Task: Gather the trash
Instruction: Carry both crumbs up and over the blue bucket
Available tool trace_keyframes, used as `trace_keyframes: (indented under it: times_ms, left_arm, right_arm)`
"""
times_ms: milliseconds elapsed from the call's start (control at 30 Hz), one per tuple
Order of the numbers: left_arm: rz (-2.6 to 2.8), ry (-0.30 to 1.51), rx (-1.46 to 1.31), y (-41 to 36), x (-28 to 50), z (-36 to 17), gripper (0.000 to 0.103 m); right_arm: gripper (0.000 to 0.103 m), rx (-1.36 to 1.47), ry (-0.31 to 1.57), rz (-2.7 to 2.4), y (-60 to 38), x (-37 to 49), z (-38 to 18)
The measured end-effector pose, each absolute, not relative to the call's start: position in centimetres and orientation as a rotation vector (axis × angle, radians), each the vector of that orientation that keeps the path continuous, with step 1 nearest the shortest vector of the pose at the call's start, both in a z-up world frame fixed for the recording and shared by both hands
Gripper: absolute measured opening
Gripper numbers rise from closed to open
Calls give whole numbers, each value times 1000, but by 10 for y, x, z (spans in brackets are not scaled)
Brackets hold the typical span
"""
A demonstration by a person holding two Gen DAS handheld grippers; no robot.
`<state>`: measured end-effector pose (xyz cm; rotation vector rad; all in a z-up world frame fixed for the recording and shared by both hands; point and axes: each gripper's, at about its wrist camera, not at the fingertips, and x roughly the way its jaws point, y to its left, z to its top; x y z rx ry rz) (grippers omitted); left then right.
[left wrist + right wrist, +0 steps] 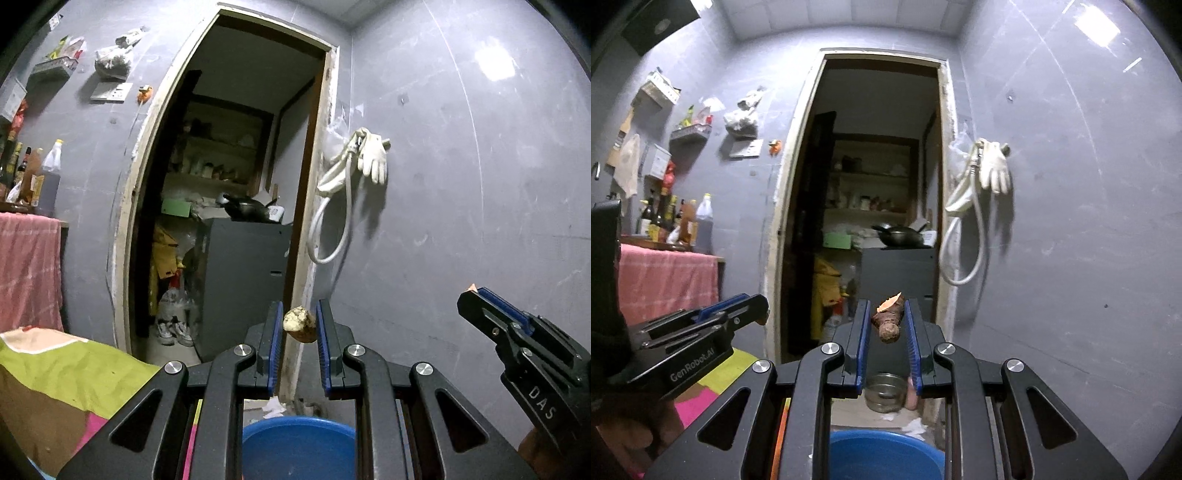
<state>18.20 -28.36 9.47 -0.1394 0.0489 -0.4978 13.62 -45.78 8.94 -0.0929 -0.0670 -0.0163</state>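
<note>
**Two scraps held over the blue tub**

Both claws point level toward the doorway, side by side, each carrying a bit of kitchen waste. The left claw (299, 325) pinches a pale, lumpy vegetable scrap (300, 324) between its blue pads, right at the tips. The right claw (886, 321) pinches a brown root stub (888, 323) with an orange cut end; its long axis runs forward along the fingers, cut end pointing away.

What matters next is what lies below. The blue tub (299, 439) sits directly under the left claw, its rim showing between the arms, and it shows under the right claw too (882, 454). Neither hand looks clearly nearer. If the tub is the trash bin, each scrap hangs about above it, so letting go should drop it in.

A small metal tin (884, 391) stands on the floor beyond the tub.
</note>
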Motion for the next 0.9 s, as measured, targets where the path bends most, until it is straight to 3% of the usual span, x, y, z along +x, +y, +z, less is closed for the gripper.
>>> trace_keyframes:
  times_ms: [900]
  left_arm:
    - [-433, 366, -65, -333, 239, 5, 15]
  right_arm:
    - [16, 13, 178, -21, -491, 179, 8]
